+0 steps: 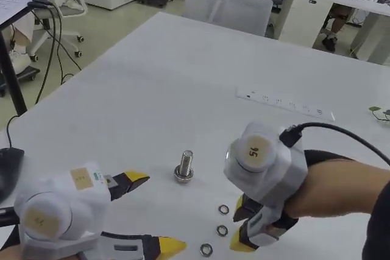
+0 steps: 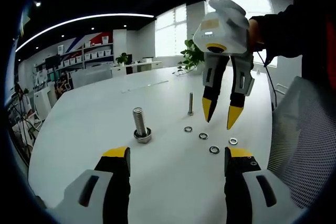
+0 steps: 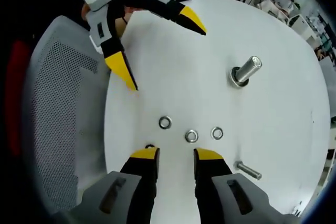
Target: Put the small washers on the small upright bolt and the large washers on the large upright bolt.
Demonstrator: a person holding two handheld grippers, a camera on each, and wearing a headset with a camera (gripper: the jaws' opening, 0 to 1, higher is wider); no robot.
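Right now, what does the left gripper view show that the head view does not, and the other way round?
The left gripper view adds the small upright bolt and a fourth washer. The head view adds the white power strip and a grey chair at the far side. Both share the large upright bolt, three washers in a row, and the open right tool near them.

large bolt upright on table | washers in a row — right of it, nearer | small bolt right of washers
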